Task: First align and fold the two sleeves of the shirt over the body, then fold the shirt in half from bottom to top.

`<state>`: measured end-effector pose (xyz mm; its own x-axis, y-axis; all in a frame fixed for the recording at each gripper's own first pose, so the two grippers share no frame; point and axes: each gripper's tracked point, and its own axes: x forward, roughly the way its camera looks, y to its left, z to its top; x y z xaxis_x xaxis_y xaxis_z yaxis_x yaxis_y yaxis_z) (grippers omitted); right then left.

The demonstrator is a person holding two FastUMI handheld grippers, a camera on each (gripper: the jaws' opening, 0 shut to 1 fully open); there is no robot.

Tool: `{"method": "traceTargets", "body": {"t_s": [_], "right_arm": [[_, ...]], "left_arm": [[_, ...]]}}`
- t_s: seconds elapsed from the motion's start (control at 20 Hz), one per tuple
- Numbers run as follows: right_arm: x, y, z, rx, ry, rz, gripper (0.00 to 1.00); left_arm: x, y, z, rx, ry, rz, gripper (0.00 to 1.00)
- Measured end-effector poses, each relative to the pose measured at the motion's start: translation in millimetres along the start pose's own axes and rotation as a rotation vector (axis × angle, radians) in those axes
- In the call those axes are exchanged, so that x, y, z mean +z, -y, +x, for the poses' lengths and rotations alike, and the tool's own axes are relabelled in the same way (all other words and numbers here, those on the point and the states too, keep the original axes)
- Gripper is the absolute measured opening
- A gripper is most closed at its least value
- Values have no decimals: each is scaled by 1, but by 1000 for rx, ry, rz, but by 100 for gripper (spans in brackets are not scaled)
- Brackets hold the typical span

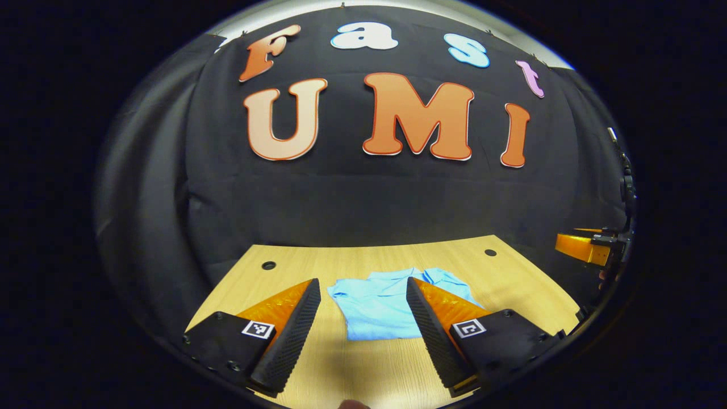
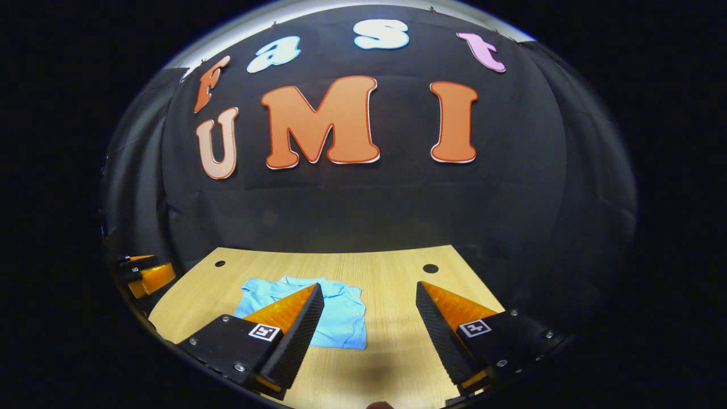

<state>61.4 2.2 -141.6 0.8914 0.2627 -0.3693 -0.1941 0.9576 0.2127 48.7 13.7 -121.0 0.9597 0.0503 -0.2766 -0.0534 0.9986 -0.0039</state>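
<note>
Left gripper view shows my left gripper (image 1: 363, 301) wide open – the blue shirt (image 1: 377, 309) lies folded on the table (image 1: 511, 284), low in the middle. My right gripper (image 2: 369, 307) gapes too – holding nothing.

The shirt (image 1: 377, 307) lies folded on the table (image 1: 511, 272), ahead of and between the left gripper's (image 1: 363, 295) jaws. In the right gripper view it lies ahead of the right gripper (image 2: 369, 298), behind its left jaw.

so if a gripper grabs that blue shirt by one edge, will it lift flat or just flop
Probably flop: the shirt is thin cloth lying flat in soft layers on the table, so the ungripped part would likely sag and unfold. It looks light for its size. Pushed, it may bunch on the smooth wood rather than slide whole.
</note>
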Motion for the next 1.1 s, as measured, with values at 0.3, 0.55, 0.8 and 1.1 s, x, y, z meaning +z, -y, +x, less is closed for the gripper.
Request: {"method": "traceTargets", "body": {"t_s": [0.3, 0.55, 0.8, 1.1], "right_arm": [[5, -14, -48, 65, 77, -45, 98], [3, -33, -63, 119, 106, -60, 98], [2, -38, -68, 121, 114, -89, 98], [26, -41, -66, 80, 189, -50, 98]], "left_arm": [[-10, 6, -79, 62, 56, -32, 98], [-9, -3, -110, 127, 109, -45, 98], [-2, -15, -120, 164, 154, -74, 98], [15, -23, -102, 115, 175, -70, 98]]}}
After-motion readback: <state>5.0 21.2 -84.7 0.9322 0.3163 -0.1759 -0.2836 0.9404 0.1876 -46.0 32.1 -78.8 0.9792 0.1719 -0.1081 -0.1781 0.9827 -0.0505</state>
